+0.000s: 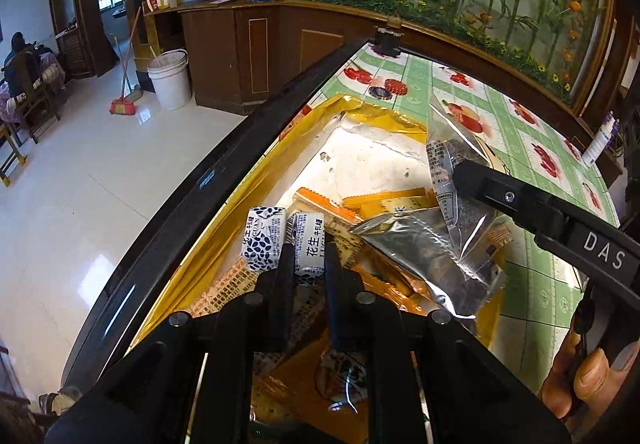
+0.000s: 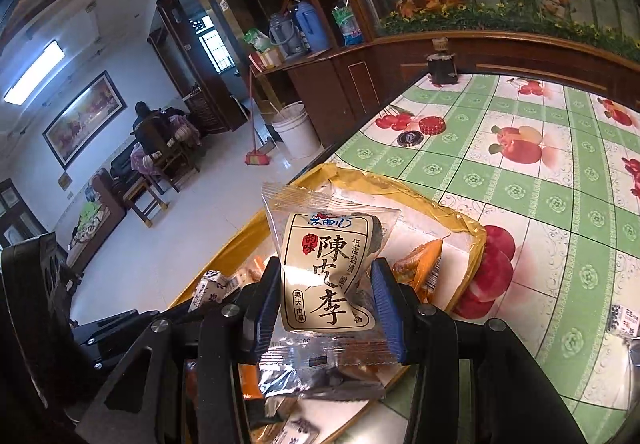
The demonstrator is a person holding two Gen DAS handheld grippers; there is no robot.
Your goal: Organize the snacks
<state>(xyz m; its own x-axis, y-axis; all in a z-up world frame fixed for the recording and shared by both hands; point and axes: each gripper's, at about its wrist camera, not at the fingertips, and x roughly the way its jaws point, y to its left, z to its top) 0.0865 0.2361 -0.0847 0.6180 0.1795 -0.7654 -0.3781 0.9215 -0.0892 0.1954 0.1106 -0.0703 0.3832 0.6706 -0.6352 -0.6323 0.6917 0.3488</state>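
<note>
Between the right gripper [image 2: 326, 300] jaws, a plum snack packet [image 2: 320, 276], pinched upright.

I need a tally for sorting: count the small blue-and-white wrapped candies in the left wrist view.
2. One candy is clamped between the left gripper fingers; the other candy hangs beside it, touching, over the gold tray. More may lie hidden under the packets.

The left gripper [image 1: 308, 264] is matte black, with flat black fingers and round silver pivot pins. The right gripper [image 2: 326, 298] has ribbed blue pads [image 2: 386, 308]; its arm bears a screw and white "DAS" lettering.
</note>
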